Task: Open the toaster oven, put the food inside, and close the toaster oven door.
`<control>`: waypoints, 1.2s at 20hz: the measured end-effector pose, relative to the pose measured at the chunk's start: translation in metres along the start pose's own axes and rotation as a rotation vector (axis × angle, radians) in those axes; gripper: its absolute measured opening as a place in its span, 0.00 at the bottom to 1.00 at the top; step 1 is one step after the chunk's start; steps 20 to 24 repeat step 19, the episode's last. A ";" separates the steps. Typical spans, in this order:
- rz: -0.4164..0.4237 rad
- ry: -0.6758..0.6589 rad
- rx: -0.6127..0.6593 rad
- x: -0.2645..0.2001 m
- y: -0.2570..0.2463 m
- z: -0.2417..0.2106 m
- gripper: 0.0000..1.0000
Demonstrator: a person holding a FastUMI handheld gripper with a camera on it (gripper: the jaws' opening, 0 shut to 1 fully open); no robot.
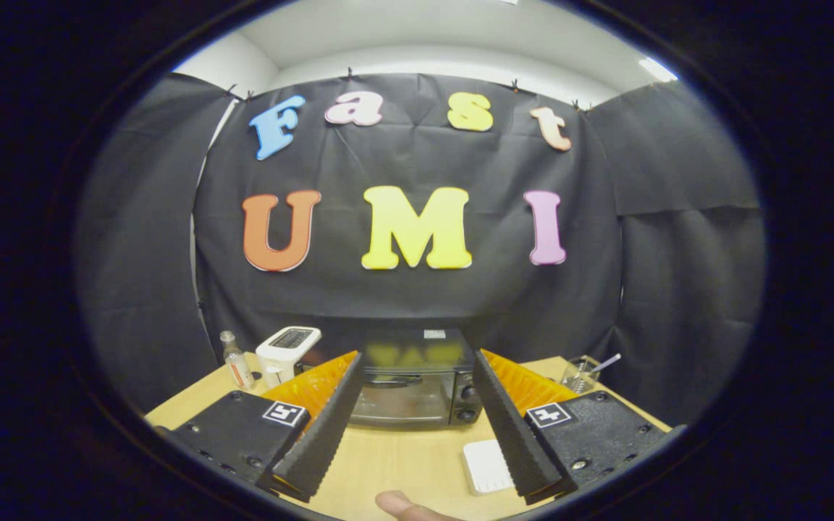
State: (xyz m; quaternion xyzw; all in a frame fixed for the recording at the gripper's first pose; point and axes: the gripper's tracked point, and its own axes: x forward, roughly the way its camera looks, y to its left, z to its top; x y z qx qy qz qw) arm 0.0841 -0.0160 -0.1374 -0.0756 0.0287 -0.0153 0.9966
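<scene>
A black toaster oven (408,383) stands on the wooden table (395,459) beyond the fingers, its glass door shut and its knobs on the right side. My gripper (417,365) is open, held above the table well short of the oven, with the oven framed between its two ridged fingers (319,434). Nothing is between them. A flat white piece (487,467) lies on the table just inside the right finger; I cannot tell whether it is the food or a plate. A person's fingertip (402,506) shows at the near table edge.
A white pop-up toaster (287,351) and a small clear bottle (236,359) stand left of the oven. A clear glass with a utensil in it (585,373) stands to the oven's right. Black cloth walls close in behind and on both sides.
</scene>
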 end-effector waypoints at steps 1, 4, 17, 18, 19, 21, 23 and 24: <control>-0.022 -0.027 -0.022 -0.016 -0.006 0.013 0.96; -0.030 -0.072 -0.017 -0.063 -0.005 0.048 0.96; -0.027 -0.262 0.052 -0.218 -0.013 0.097 0.98; -0.041 -0.257 0.054 -0.219 -0.020 0.092 0.98; -0.052 -0.253 0.045 -0.218 -0.022 0.089 0.98; -0.052 -0.253 0.045 -0.218 -0.022 0.089 0.98; -0.052 -0.253 0.045 -0.218 -0.022 0.089 0.98; -0.052 -0.253 0.045 -0.218 -0.022 0.089 0.98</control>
